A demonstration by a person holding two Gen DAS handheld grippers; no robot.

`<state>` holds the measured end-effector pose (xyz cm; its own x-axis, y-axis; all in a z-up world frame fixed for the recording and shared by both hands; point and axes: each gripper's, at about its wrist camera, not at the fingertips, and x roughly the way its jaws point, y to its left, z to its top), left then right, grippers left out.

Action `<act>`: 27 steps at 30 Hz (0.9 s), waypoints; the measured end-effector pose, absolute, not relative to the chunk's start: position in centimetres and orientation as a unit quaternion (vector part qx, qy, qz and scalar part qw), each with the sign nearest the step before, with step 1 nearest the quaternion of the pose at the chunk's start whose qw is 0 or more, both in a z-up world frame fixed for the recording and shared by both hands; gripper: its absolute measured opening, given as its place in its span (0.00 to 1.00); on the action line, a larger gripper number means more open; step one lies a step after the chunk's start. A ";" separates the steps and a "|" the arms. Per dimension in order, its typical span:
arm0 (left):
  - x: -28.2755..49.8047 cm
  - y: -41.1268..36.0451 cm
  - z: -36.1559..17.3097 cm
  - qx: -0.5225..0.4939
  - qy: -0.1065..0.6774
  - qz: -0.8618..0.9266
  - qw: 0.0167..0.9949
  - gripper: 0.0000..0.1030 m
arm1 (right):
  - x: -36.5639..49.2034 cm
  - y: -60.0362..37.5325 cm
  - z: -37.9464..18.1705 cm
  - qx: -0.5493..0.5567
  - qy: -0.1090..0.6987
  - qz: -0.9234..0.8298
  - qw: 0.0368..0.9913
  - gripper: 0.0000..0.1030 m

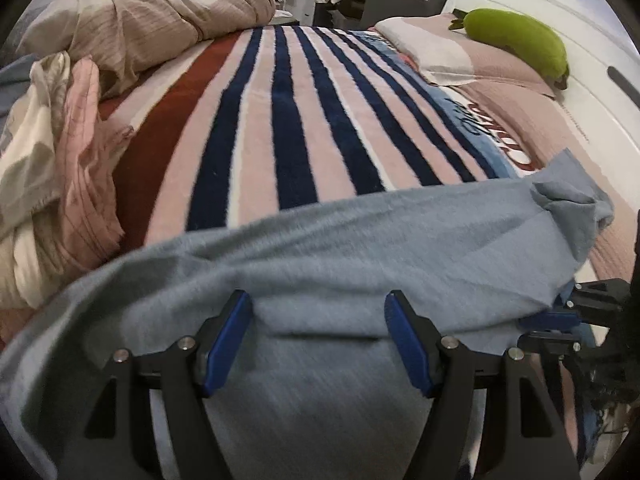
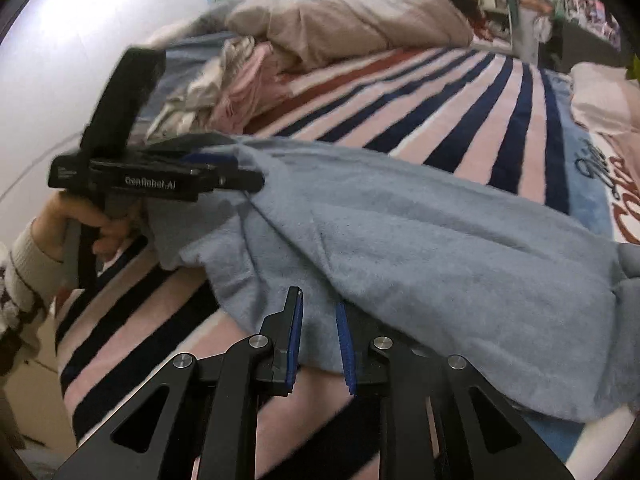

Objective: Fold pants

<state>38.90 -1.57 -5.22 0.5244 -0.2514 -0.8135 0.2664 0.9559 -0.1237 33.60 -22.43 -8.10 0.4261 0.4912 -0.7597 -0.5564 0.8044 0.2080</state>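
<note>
Lying across the striped blanket (image 1: 296, 128), the grey-blue pants (image 1: 320, 248) sit on the bed. Left gripper (image 1: 318, 340) gapes wide over cloth, gripping nothing. Right gripper (image 2: 320, 336) stands narrowly parted at the pants' edge; hold unclear.

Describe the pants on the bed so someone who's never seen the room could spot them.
Find the striped blanket covering the bed. At its near edge lie the pants, spread crosswise. They are plain, fuzzy, light grey-blue, unlike the pink and cream clothes pile beside them.
</note>
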 end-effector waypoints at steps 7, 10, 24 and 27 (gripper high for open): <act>38.9 -0.6 -3.9 -0.010 0.424 -0.128 0.897 0.64 | 35.8 -22.0 -7.9 -0.066 0.419 0.256 0.869 0.12; 38.3 -0.2 -3.5 -0.023 0.410 -0.132 0.902 0.64 | 36.8 -21.9 -7.6 -0.073 0.409 0.245 0.876 0.12; 36.4 1.9 -2.9 -0.041 0.386 -0.114 0.914 0.65 | 40.2 -21.3 -6.1 -0.071 0.378 0.201 0.901 0.17; 35.5 2.5 -2.7 -0.040 0.375 -0.103 0.921 0.65 | 41.1 -21.2 -6.1 -0.083 0.362 0.169 0.913 0.24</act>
